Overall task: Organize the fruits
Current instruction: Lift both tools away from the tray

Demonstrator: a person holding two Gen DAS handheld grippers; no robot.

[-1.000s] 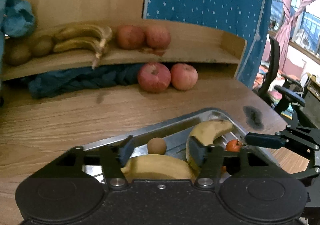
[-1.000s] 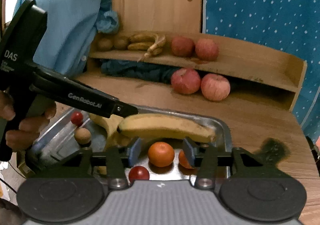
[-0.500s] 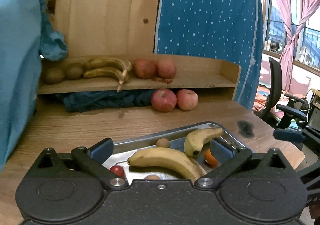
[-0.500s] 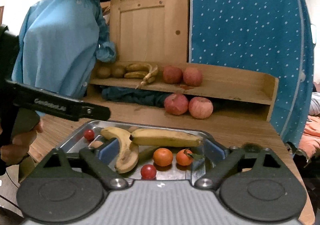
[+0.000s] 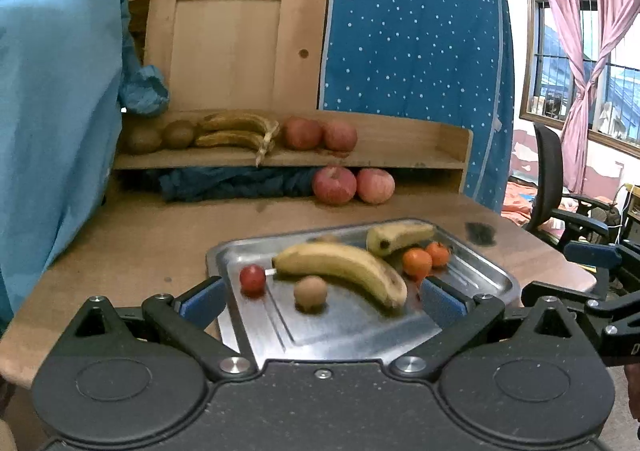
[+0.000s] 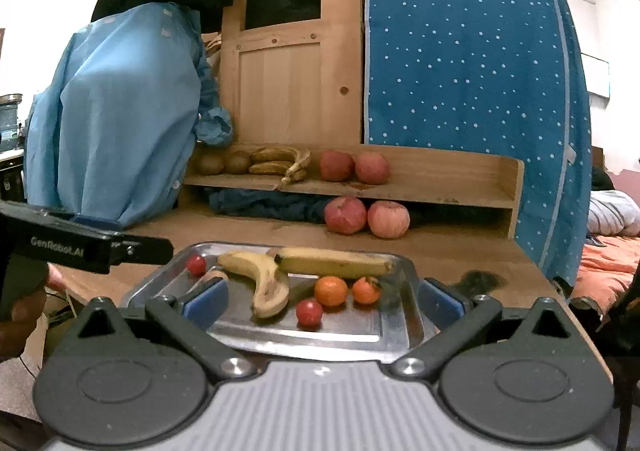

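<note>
Fruits crowd a steel tray (image 5: 476,283) near the front edge of a wooden table (image 5: 152,235), and we hold our two grippers just short of it, both with jaws spread wide and nothing between them. The right gripper (image 6: 322,301) has just been opening; its blue pads (image 6: 206,301) frame the tray's near rim without touching any fruit. The left gripper (image 5: 320,301) stands as wide, its pads clear of the tray's contents.

Seen from the left wrist, a long banana (image 5: 340,267) lies across the middle of the tray, a second banana (image 5: 398,237) at its 1 o'clock, two oranges (image 5: 417,262) side by side at 3 o'clock, a red cherry tomato (image 5: 253,279) at 9 o'clock and a small brown round fruit (image 5: 310,293) at 7 o'clock. From the right wrist another cherry tomato (image 6: 309,313) shows at the tray's 6 o'clock, just in front of the oranges.

At 12 o'clock, well apart from the tray, a low wooden shelf (image 5: 400,161) carries two kiwis (image 5: 178,134), a browned bunch of bananas (image 5: 240,131) and two apples (image 5: 302,133). Two more apples (image 5: 334,185) sit touching on the table beneath it, beside a dark blue cloth (image 5: 232,183). A light blue garment (image 6: 116,111) hangs at 9 o'clock, a dotted blue fabric panel (image 5: 416,51) at 1 o'clock.
</note>
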